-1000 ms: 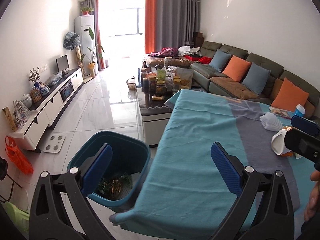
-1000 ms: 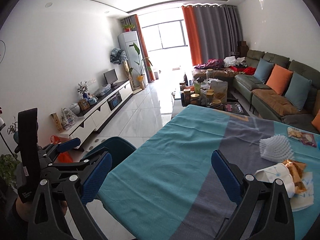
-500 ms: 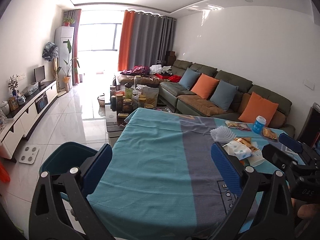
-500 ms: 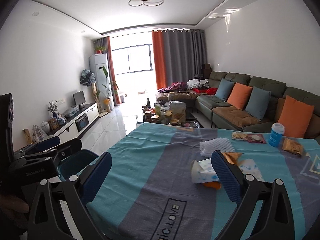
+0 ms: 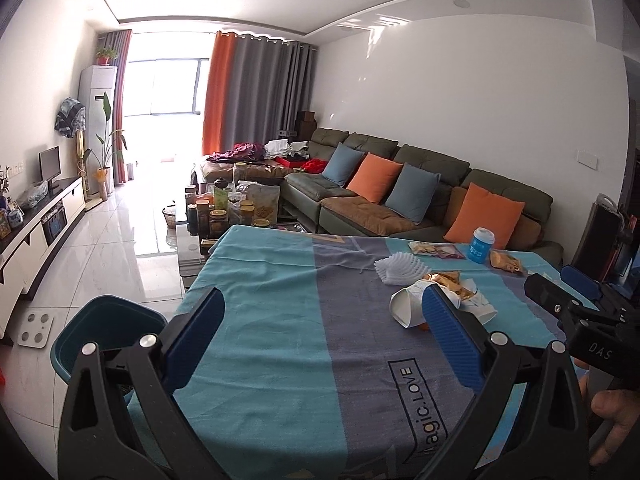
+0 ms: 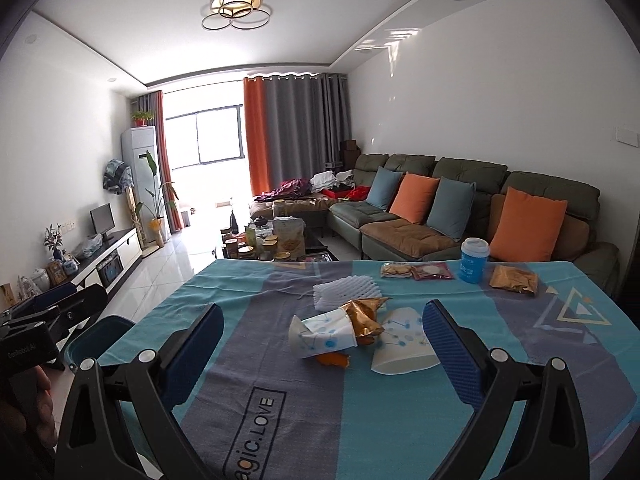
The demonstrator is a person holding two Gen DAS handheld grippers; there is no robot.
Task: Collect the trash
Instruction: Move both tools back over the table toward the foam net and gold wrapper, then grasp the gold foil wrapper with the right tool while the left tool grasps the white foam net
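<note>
Both tongs are released and empty, the left tongs (image 5: 323,316) and right tongs (image 6: 323,322) now swung from the bin (image 5: 108,320) toward the trash. Crumpled cups (image 6: 324,334) and a wrapper (image 6: 364,316), perhaps foil, lie at twelve o'clock on the surface (image 6: 280,420).

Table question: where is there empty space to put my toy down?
The near half of the tablecloth is bare, from the LOVE print to the edge beside the bin. It is crowded farther right: crushed paper cups, foam net, snack packets, blue cup.
</note>
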